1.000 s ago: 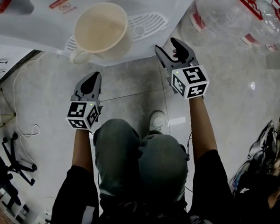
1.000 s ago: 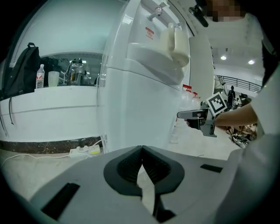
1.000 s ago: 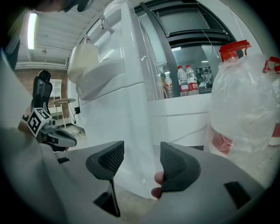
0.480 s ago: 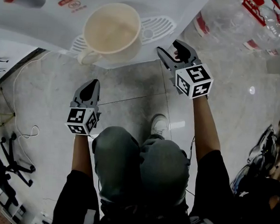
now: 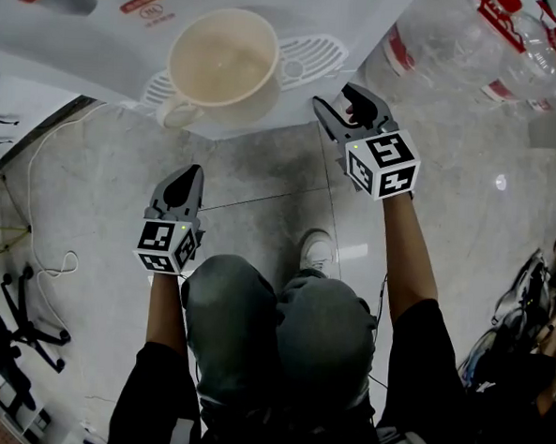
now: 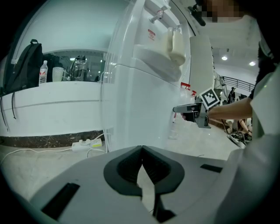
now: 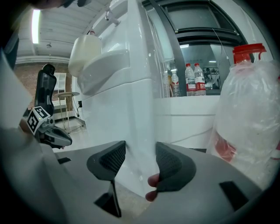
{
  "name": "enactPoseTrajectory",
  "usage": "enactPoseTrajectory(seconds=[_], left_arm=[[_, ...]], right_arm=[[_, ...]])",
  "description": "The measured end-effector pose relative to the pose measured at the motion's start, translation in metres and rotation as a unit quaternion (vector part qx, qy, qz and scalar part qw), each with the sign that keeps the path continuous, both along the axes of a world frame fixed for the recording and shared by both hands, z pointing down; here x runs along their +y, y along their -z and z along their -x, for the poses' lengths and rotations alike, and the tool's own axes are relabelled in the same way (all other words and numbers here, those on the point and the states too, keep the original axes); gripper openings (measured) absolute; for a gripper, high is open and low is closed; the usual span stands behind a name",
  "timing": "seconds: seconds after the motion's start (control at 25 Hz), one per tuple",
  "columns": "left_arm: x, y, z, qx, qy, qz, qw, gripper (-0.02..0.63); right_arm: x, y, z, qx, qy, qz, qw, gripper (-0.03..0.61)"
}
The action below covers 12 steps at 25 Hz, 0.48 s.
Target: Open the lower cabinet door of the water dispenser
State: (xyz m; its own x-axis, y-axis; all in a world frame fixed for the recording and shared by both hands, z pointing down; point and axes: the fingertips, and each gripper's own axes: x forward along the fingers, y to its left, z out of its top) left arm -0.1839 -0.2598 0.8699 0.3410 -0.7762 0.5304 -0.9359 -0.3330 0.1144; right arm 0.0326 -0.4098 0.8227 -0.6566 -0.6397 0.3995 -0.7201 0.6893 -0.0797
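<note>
White dispenser [image 5: 319, 8], one cream mug [image 5: 224, 61], left gripper [image 5: 192, 173], right gripper [image 5: 337, 98], perhaps three bottles [image 5: 440, 34].

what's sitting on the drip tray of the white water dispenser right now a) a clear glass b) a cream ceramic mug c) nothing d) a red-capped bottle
b: the head view shows a cream ceramic mug standing on the slotted drip tray of the white water dispenser.

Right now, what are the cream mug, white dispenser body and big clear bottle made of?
Cream mug: probably ceramic or matte plastic, dull surface. White dispenser body: glossy moulded plastic, soft reflections. Big clear red-capped bottle: thin transparent plastic, crinkled walls.
</note>
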Motion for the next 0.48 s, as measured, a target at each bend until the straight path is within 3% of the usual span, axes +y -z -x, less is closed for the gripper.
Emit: enactPoseTrajectory(seconds=[0.48], left_arm=[[0.006, 0.001, -0.01, -0.004, -0.016, 0.004, 0.9999, 0.012]], right_arm=[[0.018, 0.0, -0.005, 0.024, -0.002, -0.015, 1.0, 0.218]])
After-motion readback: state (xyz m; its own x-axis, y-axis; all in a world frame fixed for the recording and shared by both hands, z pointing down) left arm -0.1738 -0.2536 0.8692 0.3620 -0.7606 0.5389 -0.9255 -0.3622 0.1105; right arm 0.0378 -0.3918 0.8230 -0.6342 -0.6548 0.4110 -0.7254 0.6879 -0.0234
